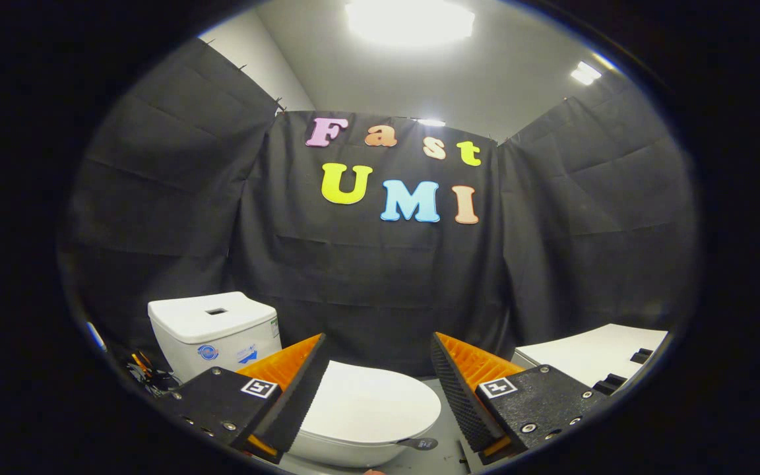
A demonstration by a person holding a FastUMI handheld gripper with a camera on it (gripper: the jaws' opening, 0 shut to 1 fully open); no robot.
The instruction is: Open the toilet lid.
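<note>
A white toilet stands low ahead, its lid [370, 402] lying flat and closed over the bowl [347, 452]. The white tank [212, 333] rises behind it on the left, with a rectangular opening in its top. My gripper [377, 359] is open, held above the lid and not touching it. The lid shows in the wide gap between the two fingers, and the left finger [301, 389] covers the lid's left part. Nothing is held between the fingers.
A white flat surface [591, 353] with dark pieces on its edge lies at the right, beyond the right finger. Cables and small tools [146, 376] lie on the floor left of the tank. Black cloth walls close in on three sides.
</note>
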